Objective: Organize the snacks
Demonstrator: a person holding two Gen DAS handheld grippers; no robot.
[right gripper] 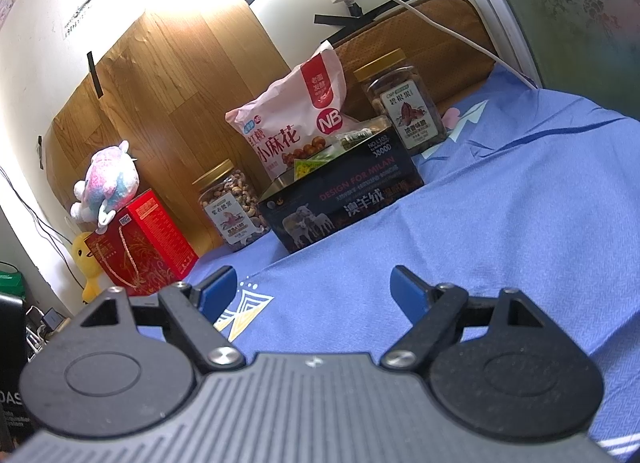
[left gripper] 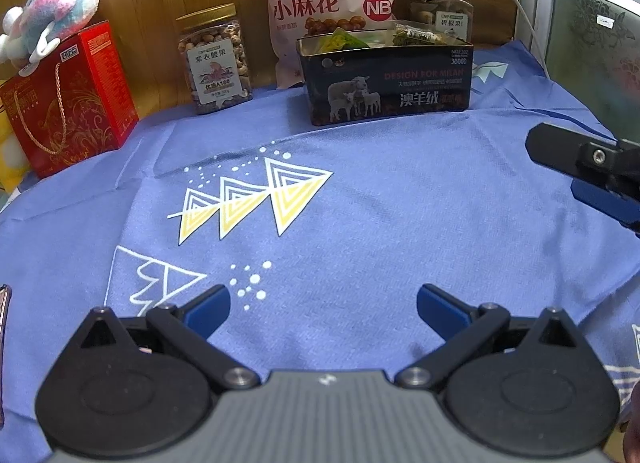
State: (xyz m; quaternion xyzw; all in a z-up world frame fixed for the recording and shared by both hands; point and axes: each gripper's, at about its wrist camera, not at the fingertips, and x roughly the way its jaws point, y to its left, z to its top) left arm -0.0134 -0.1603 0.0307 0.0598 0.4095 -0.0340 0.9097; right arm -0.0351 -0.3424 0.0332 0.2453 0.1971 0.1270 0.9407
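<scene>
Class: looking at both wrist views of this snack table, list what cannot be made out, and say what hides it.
- Contents of the black tin: both views, its front wall hides all but a few wrapper tops.
- Pecan jar: left wrist view, tin and pink snack bag cover its lower part.
- Yellow toy: right wrist view, red gift box hides most.

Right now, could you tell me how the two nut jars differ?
The left jar holds pale nuts; the right jar holds darker ones. The left jar stands beside the tin, in the open; the right jar stands behind it, partly hidden. Both are clear, gold-lidded and upright.
</scene>
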